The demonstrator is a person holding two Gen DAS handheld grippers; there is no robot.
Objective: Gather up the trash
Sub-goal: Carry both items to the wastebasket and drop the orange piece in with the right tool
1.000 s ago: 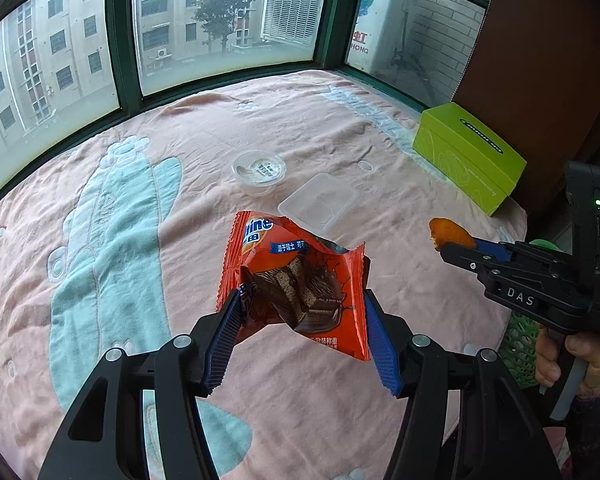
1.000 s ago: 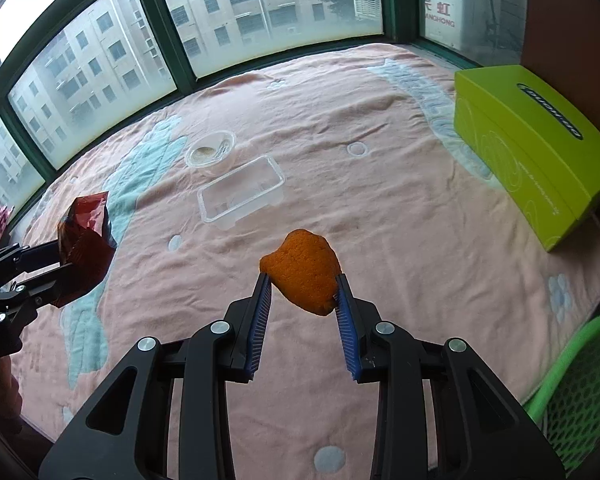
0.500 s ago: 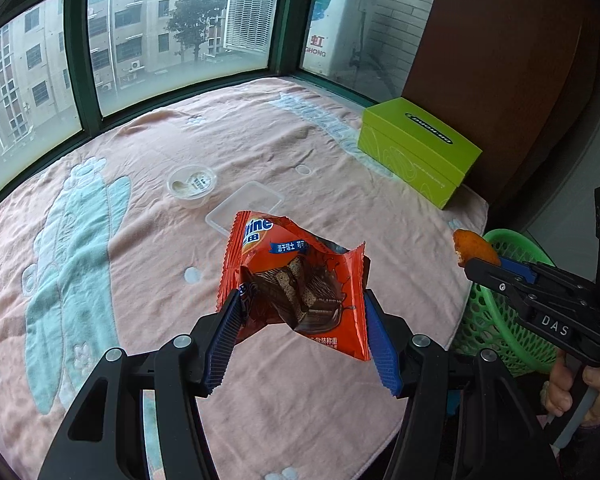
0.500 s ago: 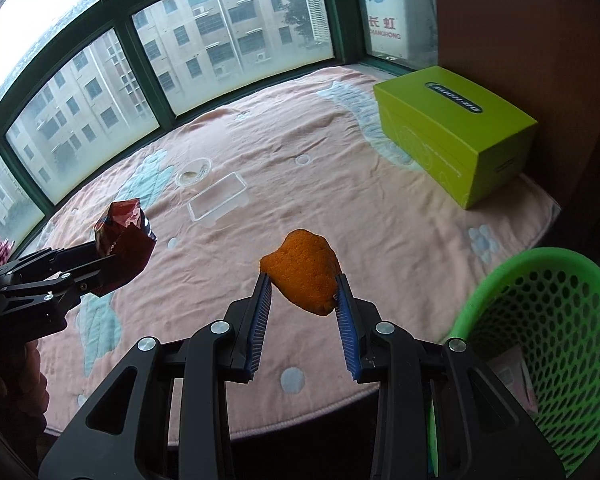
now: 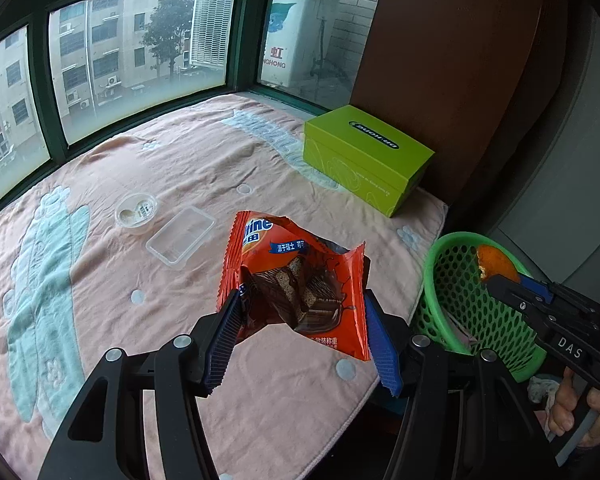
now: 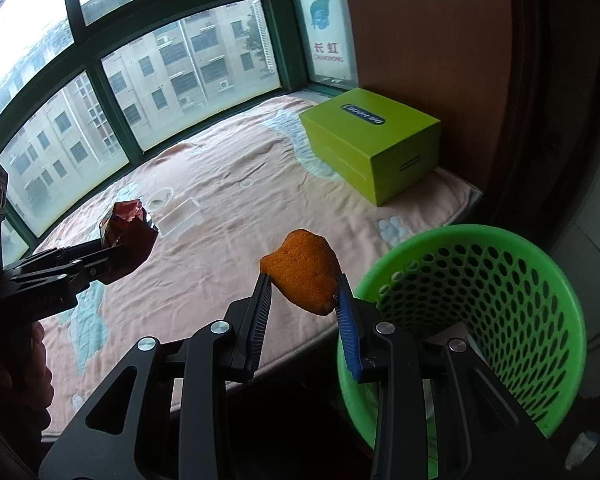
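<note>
Left hand pose: We hold the left gripper (image 5: 300,336) out over the near edge of the bed, pointing forward and downward. In the right wrist view a hand (image 6: 16,368) grips its handle at the far left.
Left tongs: The jaws stand about half open and clamp a red snack wrapper (image 5: 296,284) between the blue pads (image 5: 222,344). The wrapper stands upright, its torn top spread open above the fingertips.
Right hand pose: We hold the right gripper (image 6: 302,312) angled downward at the bed's corner. In the left wrist view its handle sits in fingers (image 5: 568,408) at the lower right.
Right tongs: The jaws are closed as far as they go on an orange peel (image 6: 302,274), which sticks up above the tips.
Peel and bin: The peel is held just beside the rim of the green mesh bin (image 6: 512,276). In the left wrist view it appears over the bin's opening.
Wrapper and bin: The wrapper hangs over the pink blanket (image 5: 188,160), left of the bin and apart from it.
Trash still on the bed: A clear rectangular tray (image 5: 180,236) and a round clear lid (image 5: 136,210) lie side by side on the blanket, beyond both tongs.
Other things: A lime green box (image 5: 364,156) rests on the far right of the bed against a brown panel (image 5: 440,64).
Inside the bin: Something pale lies at the bottom; we cannot tell what.
In the way: The bin's opening is unobstructed.
</note>
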